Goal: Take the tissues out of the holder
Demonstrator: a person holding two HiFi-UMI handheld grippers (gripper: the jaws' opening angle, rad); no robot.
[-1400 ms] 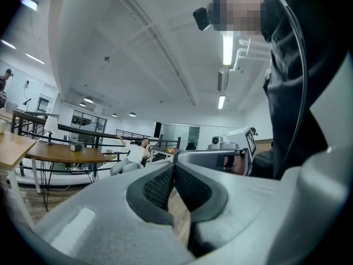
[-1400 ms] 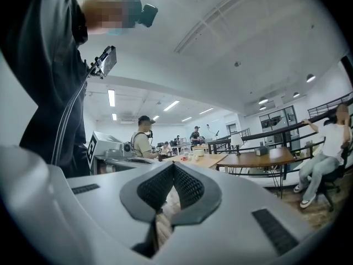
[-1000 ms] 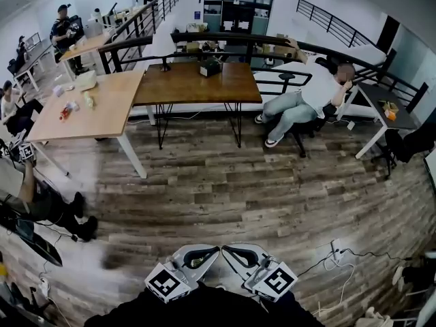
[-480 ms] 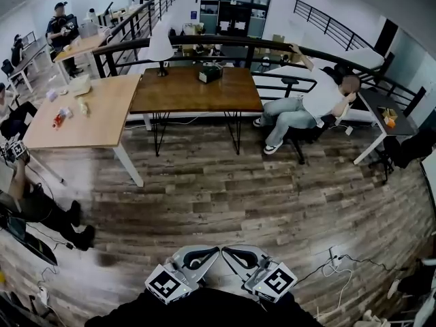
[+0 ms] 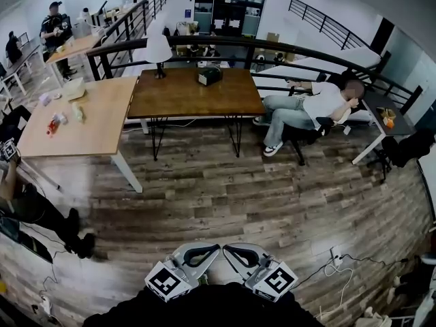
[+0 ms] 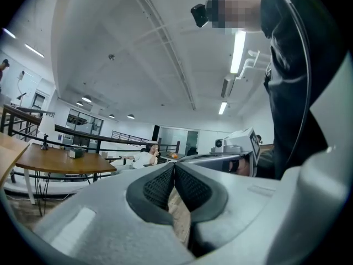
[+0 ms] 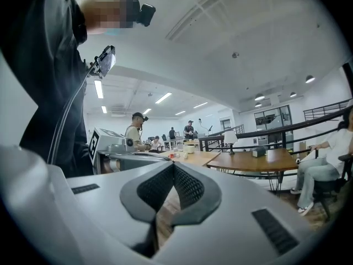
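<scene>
A dark box-shaped tissue holder (image 5: 210, 75) stands at the back of a brown table (image 5: 191, 97), far across the wooden floor. It shows small in the left gripper view (image 6: 76, 153) and the right gripper view (image 7: 258, 152). Both grippers are held close to the person's body at the bottom of the head view. My left gripper (image 5: 197, 255) is shut with nothing between its pads (image 6: 174, 167). My right gripper (image 5: 241, 255) is also shut and empty (image 7: 174, 165). The two grippers sit side by side, far from the holder.
A white lamp (image 5: 159, 50) stands on the brown table. A light wooden table (image 5: 88, 125) with small items adjoins it on the left. One person sits on a chair (image 5: 310, 107) to the right, another at the left edge (image 5: 27, 203). Cables (image 5: 340, 264) lie on the floor.
The tables have shifted slightly in the head view as the person moves. Both grippers stay shut in the same place against the body.
</scene>
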